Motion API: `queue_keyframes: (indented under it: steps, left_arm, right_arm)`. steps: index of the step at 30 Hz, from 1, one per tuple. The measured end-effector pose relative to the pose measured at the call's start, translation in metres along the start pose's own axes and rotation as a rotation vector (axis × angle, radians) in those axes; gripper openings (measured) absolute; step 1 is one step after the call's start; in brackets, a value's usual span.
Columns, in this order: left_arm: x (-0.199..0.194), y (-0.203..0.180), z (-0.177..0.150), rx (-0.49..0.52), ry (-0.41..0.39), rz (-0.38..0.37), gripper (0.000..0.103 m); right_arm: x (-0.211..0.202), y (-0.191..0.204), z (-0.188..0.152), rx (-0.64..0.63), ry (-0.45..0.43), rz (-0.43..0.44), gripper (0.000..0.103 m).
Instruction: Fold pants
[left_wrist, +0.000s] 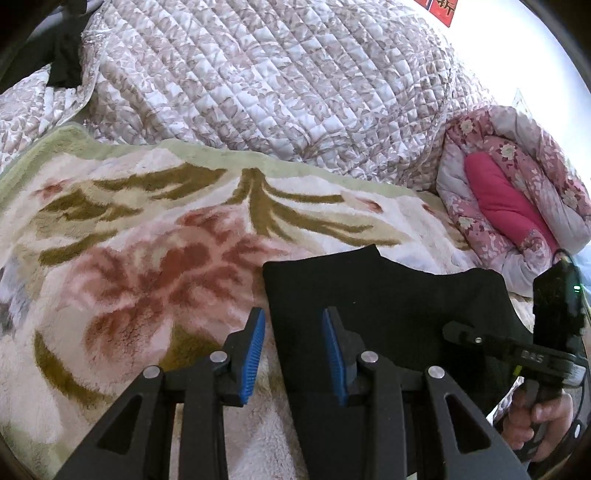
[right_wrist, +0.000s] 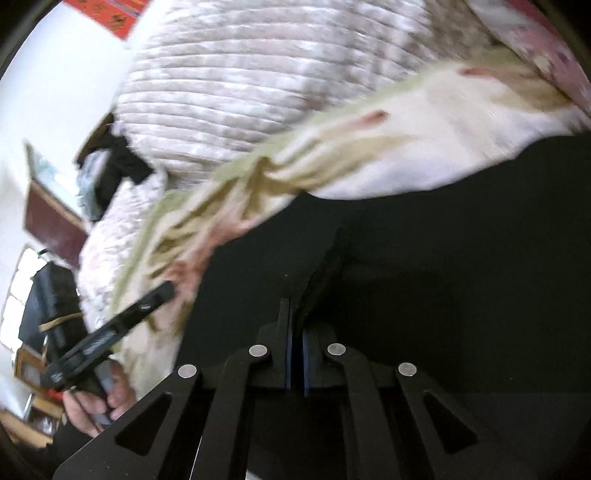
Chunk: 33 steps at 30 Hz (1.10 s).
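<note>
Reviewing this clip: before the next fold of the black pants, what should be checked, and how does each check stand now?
1. Right tongs shut: ok, pads together.
2. Right tongs gripping the pants: cannot tell; black cloth lies around the tips, but the view is blurred.
3. Left tongs open: ok, gap between the blue pads.
4. Pants edge between the left pads: ok, not yet pinched.
5. Pants lying flat on the blanket: ok in the visible part.
6. Quilt clear of the pants: ok.
</note>
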<state>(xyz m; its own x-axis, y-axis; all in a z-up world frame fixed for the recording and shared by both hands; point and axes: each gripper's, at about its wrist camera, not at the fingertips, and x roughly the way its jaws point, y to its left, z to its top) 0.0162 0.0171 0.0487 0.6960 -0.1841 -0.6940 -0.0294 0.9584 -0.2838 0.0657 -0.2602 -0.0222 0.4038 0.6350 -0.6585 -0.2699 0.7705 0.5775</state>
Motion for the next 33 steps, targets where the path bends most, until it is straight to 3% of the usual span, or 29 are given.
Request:
queue_keyframes:
  steps: [14, 20, 24, 26, 29, 33]
  left_arm:
    - [0.006, -0.018, -0.013, 0.059, -0.002, -0.078, 0.035]
    - [0.018, -0.024, -0.025, 0.093, 0.048, -0.067, 0.035]
    - [0.013, -0.028, -0.028, 0.108, 0.04, -0.063, 0.034]
    - [0.011, -0.029, -0.031, 0.111, 0.04, -0.066, 0.035]
    - [0.017, -0.032, -0.037, 0.137, 0.049, -0.049, 0.034]
    - [0.013, -0.034, -0.038, 0.138, 0.042, -0.038, 0.034]
  right_arm:
    - [-0.004, 0.01, -0.002, -0.053, -0.024, -0.06, 0.003]
    - [-0.002, 0.006, -0.003, -0.036, -0.016, -0.041, 0.003]
    - [-0.016, 0.014, -0.007, -0.064, -0.061, -0.022, 0.003]
    - [-0.01, 0.01, -0.008, -0.07, -0.037, -0.057, 0.003]
    - [-0.009, 0.005, -0.007, -0.043, -0.032, -0.032, 0.003]
    - [-0.026, 0.011, -0.009, -0.092, -0.108, -0.104, 0.004]
